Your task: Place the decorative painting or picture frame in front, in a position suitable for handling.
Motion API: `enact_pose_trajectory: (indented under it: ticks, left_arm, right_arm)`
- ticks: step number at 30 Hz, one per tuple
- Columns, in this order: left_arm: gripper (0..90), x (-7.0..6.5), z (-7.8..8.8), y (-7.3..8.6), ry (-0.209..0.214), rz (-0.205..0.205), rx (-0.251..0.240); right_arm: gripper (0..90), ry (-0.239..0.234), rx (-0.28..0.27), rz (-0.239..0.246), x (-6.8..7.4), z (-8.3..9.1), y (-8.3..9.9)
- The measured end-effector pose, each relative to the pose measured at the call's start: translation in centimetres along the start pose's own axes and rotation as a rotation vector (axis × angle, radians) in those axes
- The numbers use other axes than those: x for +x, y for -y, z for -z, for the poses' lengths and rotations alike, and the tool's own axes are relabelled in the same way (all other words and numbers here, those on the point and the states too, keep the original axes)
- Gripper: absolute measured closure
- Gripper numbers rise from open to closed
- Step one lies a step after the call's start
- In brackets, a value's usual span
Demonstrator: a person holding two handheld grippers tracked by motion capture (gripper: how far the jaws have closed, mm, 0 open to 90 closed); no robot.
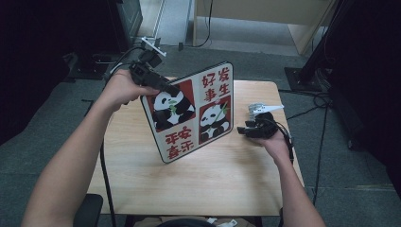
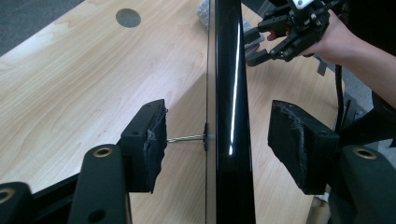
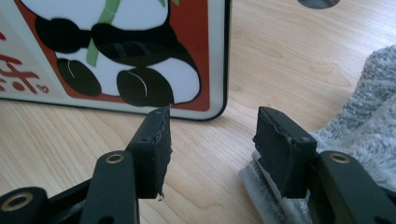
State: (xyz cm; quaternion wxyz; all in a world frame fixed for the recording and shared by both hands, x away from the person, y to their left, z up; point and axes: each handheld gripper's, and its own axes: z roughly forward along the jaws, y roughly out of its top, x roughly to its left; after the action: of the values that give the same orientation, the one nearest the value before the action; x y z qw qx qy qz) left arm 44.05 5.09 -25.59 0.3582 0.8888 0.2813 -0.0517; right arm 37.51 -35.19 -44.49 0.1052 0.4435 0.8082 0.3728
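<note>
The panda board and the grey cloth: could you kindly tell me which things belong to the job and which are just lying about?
In the job:
- panda board, standing on edge on the table
- left hand-held gripper, jaws open astride its edge
- right hand-held gripper, open
- grey fluffy cloth beside it

Lying about:
- black stand on the floor
- cables

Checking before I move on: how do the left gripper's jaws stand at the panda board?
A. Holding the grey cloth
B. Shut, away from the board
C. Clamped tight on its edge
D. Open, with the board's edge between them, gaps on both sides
D: in the left gripper view the panda board runs edge-on between the left gripper's jaws, with a gap at each pad.
</note>
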Motion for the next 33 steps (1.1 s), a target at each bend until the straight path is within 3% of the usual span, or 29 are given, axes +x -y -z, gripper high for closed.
enact_pose_trajectory:
  ticks: [4,25,33]
  left_arm:
    - [39.1,0.2,0.5,1.1,0.009,0.025,-0.018]
    - [45.6,-0.5,1.6,6.0,0.023,0.046,-0.094]
    - [46.2,-0.4,1.6,7.7,0.030,0.062,-0.120]
  right_arm:
    - [45.9,0.010,-0.012,-0.007,-0.5,0.3,-0.3]
    - [44.6,0.107,-0.049,-0.099,-4.8,1.0,-1.6]
    - [44.3,0.141,-0.046,-0.139,-6.5,1.0,-1.0]
